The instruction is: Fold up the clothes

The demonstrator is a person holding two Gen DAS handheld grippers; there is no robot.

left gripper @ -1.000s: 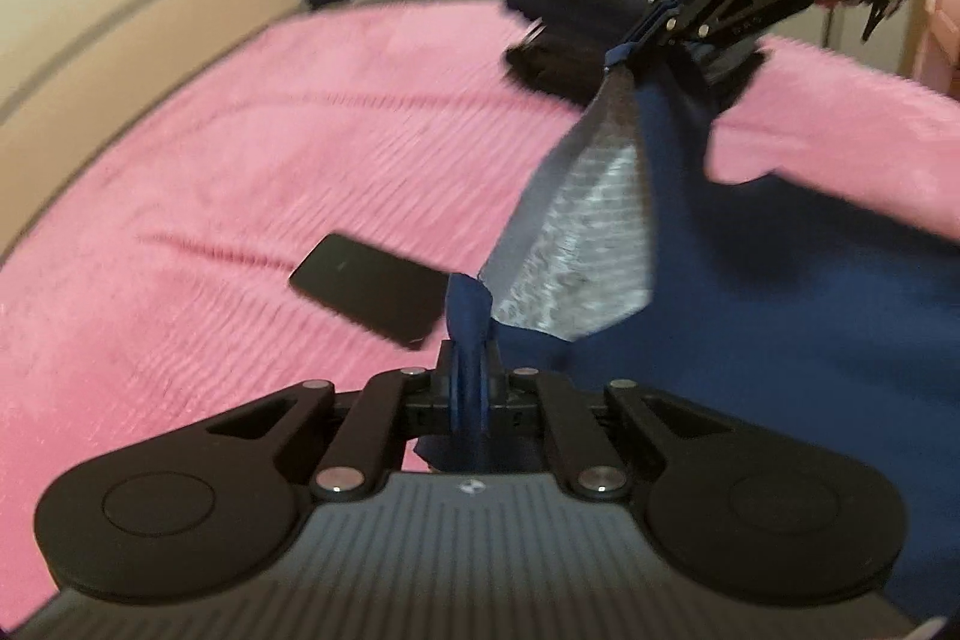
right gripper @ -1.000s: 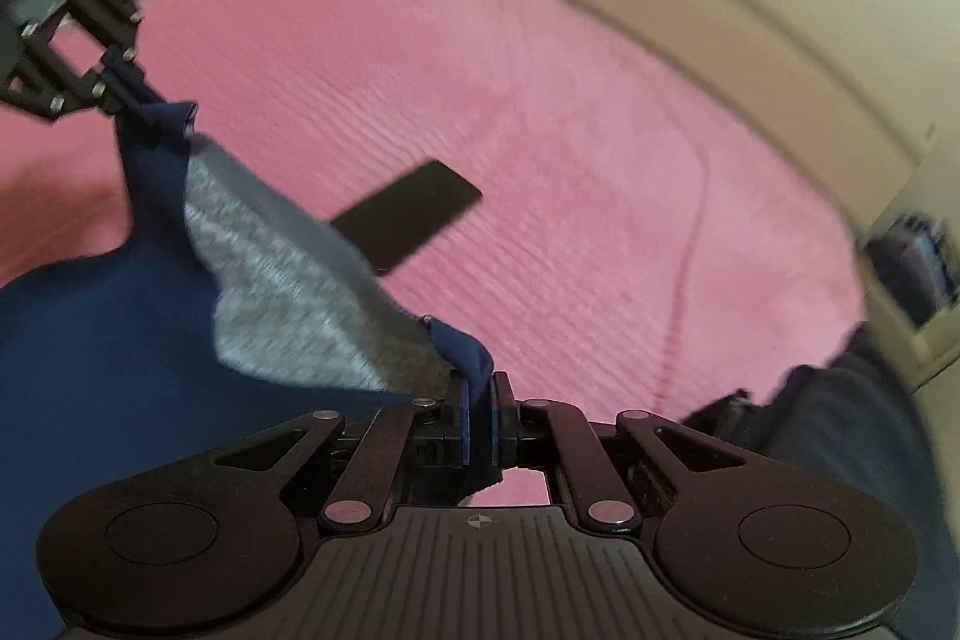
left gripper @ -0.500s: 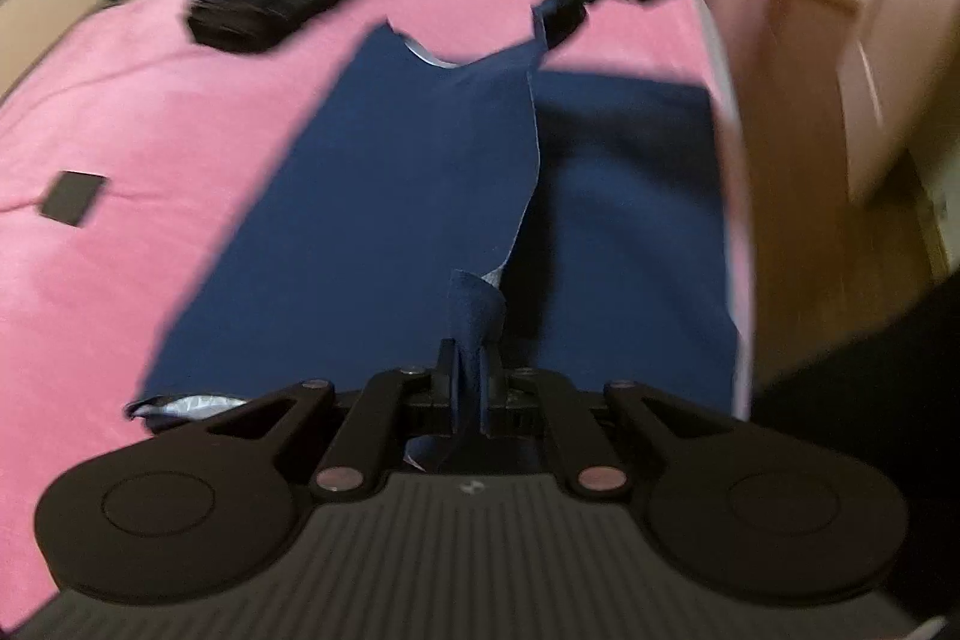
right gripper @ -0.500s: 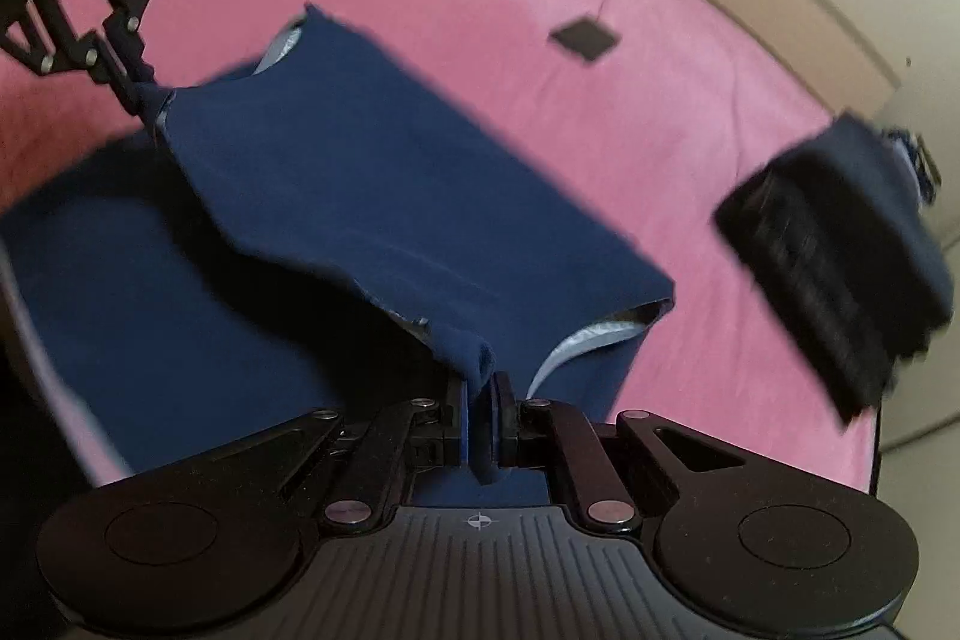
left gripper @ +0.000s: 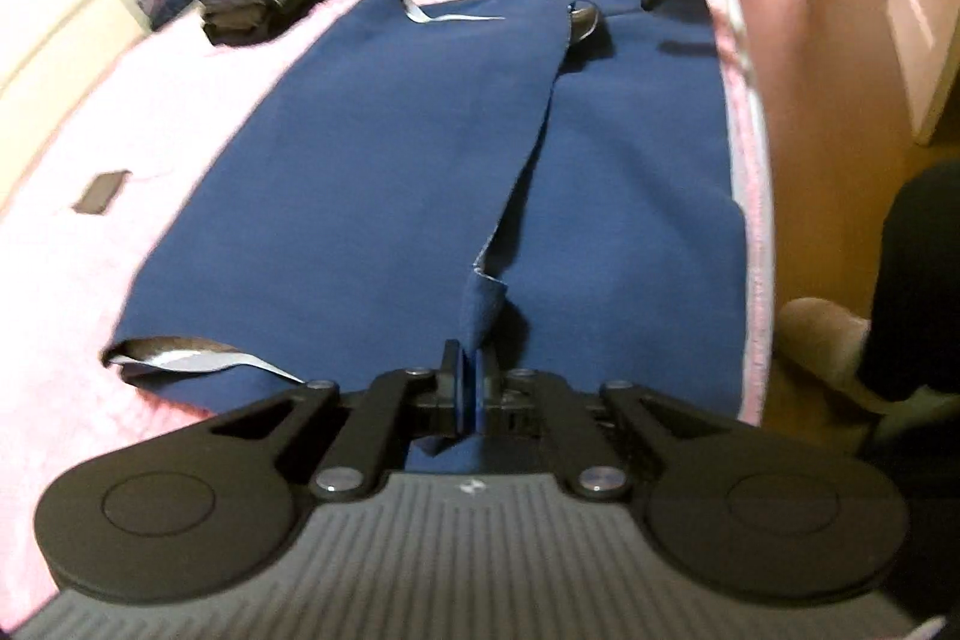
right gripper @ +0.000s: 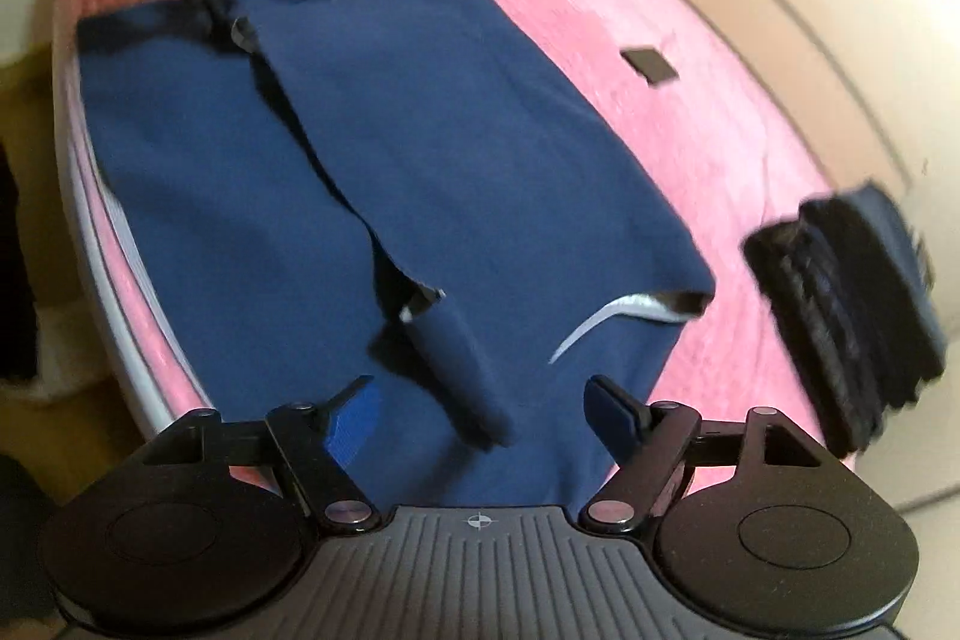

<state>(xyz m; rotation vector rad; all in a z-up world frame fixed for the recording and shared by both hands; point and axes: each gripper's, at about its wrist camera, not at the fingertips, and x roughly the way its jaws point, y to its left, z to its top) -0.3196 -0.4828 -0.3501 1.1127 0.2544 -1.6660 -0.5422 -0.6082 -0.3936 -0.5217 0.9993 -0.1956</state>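
Navy garment (left gripper: 384, 172) lies spread flat on the pink bed (left gripper: 180, 100), one half folded over itself. Left claw (left gripper: 467, 388) pressed together, pinching a corner of the fold edge directly ahead. Right claw (right gripper: 480, 412) spread wide, empty, cloth just beneath and ahead. No containers seen; stack of dark folded clothes (right gripper: 852, 316) right of it.

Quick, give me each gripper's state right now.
Left gripper: shut on a corner of the navy garment.
Right gripper: open, holding nothing, above the garment's edge.
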